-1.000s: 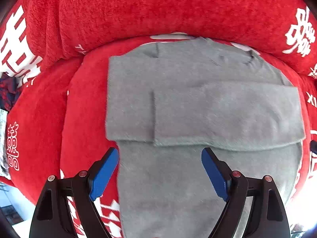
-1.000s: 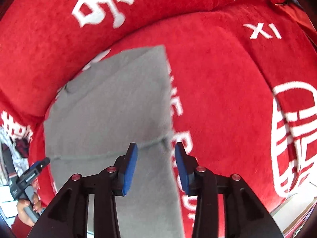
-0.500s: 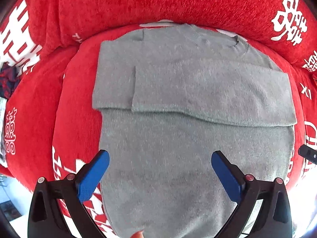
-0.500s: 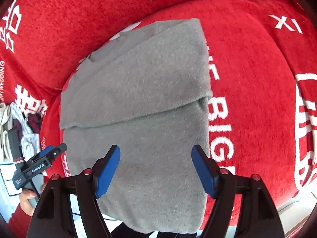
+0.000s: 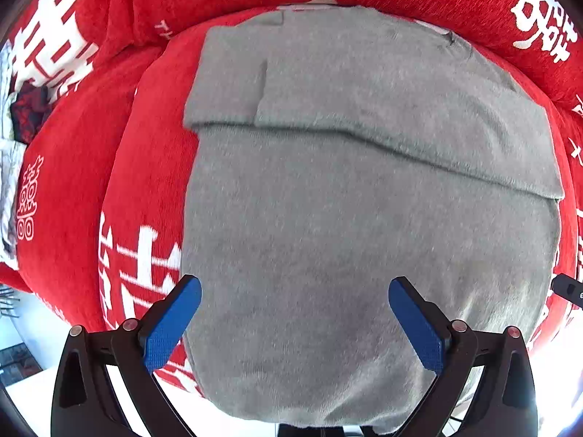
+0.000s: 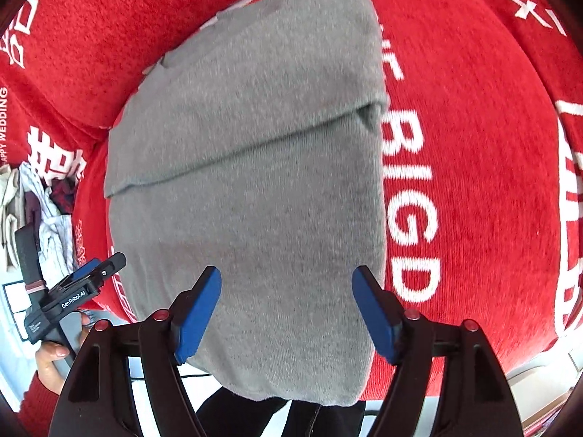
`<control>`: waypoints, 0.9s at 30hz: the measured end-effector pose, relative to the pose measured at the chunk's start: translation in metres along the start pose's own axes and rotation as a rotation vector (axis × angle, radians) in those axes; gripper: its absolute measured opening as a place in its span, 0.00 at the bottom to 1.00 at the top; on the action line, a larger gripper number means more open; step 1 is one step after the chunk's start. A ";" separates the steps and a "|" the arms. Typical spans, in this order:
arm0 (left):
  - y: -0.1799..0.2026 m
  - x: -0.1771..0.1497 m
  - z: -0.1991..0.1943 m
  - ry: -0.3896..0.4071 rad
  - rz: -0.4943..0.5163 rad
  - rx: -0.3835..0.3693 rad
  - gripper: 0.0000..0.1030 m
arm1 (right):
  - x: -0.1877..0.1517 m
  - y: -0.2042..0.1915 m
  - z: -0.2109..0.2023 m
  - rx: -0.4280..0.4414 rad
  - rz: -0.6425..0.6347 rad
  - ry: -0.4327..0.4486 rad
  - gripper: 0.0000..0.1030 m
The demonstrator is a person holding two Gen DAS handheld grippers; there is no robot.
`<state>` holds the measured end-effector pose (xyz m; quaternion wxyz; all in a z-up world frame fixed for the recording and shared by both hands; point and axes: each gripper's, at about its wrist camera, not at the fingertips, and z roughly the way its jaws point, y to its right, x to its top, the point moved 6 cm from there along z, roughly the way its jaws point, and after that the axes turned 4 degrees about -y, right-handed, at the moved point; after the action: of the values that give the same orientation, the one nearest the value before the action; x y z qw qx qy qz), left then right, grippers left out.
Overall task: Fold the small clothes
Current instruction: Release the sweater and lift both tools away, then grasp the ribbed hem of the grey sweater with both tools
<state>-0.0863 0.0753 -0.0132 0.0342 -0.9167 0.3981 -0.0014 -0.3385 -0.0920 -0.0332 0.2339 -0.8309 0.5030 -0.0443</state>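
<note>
Sweater [image 5: 328, 218] hem hangs at lower frame, between the spread, empty left gripper [image 5: 294, 322] and right gripper [image 6: 286, 309].

I see both views bright and evenly lit, colours saturated. The lower corners blow out to white glare, strongest at lower right of the left wrist view. Fisheye bending curves everything near the rims, with dark vignetting in the corners. The fabric texture looks slightly soft; shadows are faint.
</note>
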 end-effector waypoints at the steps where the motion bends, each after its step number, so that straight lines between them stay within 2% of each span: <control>1: -0.001 -0.003 0.001 -0.003 -0.003 -0.002 1.00 | -0.002 0.000 0.001 0.003 0.000 -0.002 0.75; 8: -0.012 -0.023 0.009 -0.006 0.013 -0.003 1.00 | -0.023 -0.001 0.011 0.016 0.014 -0.003 0.75; 13: -0.024 -0.049 0.015 -0.008 0.019 -0.016 1.00 | -0.045 -0.002 0.017 0.022 0.027 0.006 0.75; 21: -0.056 -0.110 0.028 -0.014 0.018 -0.095 1.00 | -0.098 -0.001 0.032 0.056 0.024 -0.029 0.75; 27: -0.069 -0.157 0.056 -0.061 0.013 -0.187 1.00 | -0.140 0.021 0.050 0.058 0.031 -0.074 0.75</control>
<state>-0.1413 0.2406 -0.0610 -0.0392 -0.9130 0.4010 0.0637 -0.4091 0.0371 -0.0642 0.2770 -0.8171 0.5051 -0.0242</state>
